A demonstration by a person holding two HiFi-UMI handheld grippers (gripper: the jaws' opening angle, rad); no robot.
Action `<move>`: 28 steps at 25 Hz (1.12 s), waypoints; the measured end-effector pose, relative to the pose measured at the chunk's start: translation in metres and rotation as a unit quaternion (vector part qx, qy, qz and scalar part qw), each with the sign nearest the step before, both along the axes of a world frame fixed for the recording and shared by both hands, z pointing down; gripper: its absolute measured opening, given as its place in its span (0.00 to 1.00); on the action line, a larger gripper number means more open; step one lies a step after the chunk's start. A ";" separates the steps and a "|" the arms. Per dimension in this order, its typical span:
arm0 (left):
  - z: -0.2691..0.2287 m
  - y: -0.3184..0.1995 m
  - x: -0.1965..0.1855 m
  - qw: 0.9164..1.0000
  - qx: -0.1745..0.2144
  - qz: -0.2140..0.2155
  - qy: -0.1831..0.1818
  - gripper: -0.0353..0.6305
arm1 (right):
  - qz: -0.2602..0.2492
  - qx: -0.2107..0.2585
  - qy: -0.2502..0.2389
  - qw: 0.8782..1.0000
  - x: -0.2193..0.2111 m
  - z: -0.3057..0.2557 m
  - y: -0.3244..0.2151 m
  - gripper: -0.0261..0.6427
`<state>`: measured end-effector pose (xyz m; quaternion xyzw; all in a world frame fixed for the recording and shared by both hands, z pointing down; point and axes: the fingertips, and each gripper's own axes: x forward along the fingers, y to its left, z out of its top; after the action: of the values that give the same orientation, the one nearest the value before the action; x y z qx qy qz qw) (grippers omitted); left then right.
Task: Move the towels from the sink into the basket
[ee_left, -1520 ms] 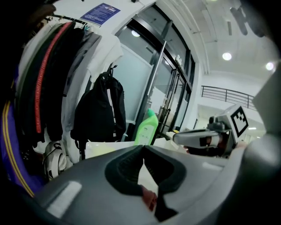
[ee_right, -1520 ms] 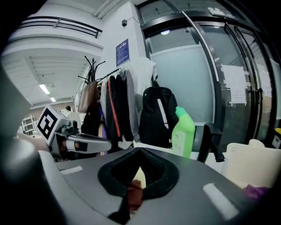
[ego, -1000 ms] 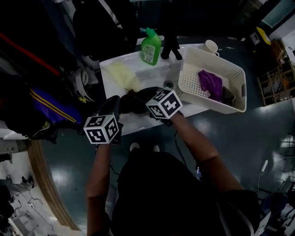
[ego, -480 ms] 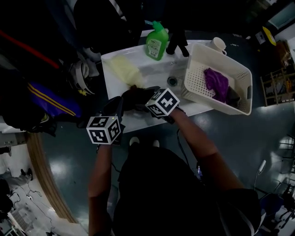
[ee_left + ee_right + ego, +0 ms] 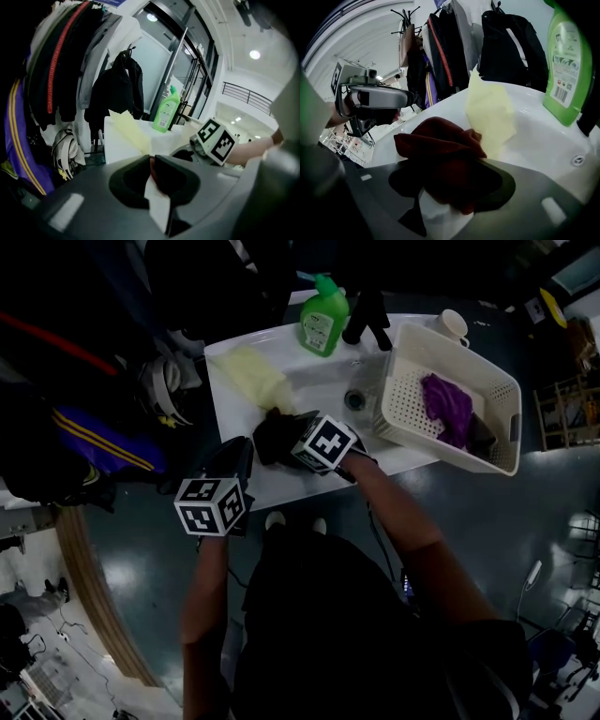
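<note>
The right tongs (image 5: pixel 450 185) are spread as wide as they go, having just been opening. The dark red towel (image 5: pixel 440 140) sits bunched between them, not yet pinched. It lies in the white sink (image 5: pixel 314 390), near its front edge, touching the lower end of the yellow towel (image 5: pixel 251 376), which stretches away towards the back left corner. The left tongs (image 5: pixel 152 164) hang off the front left of the sink, all but pressed together after just cracking open a hair, and there is nothing between them.

The step in hand looks like the grab on the red towel. To do it well, sink the right tongs deep enough that both sides bite into the thick of the bundle rather than a loose fold on top. Then close firmly before lifting. Take care that a corner of the yellow towel is not caught in the same bite, since the two cloths touch.

After that, lift straight up until the hanging cloth clears the sink. Carry it to the right, over the near wall of the basket (image 5: pixel 441 448), where a purple towel (image 5: pixel 445 404) already lies. The green bottle (image 5: pixel 324 322) at the back stands well clear of that path.
</note>
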<state>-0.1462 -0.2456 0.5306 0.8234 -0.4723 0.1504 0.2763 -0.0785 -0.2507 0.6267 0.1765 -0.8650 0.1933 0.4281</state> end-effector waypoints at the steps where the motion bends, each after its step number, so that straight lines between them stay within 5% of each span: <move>1: 0.001 0.000 0.000 1.000 -0.001 0.000 0.000 0.09 | -0.001 -0.004 0.001 1.000 0.000 0.002 0.001 0.48; 4: 0.003 0.000 0.003 1.000 -0.006 0.003 -0.001 0.09 | -0.008 -0.019 0.004 1.000 -0.001 0.007 0.003 0.42; 10: 0.005 0.001 0.005 1.000 -0.010 0.008 -0.006 0.09 | -0.019 -0.014 0.017 1.000 -0.003 0.008 0.004 0.14; 28: -0.012 -0.001 0.009 1.000 0.007 0.013 -0.008 0.09 | 0.051 0.066 -0.038 0.996 0.006 -0.065 -0.008 0.09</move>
<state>-0.1373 -0.2469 0.5186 0.8300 -0.4648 0.1576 0.2648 -0.0725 -0.2588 0.5615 0.2408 -0.8814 0.1644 0.3717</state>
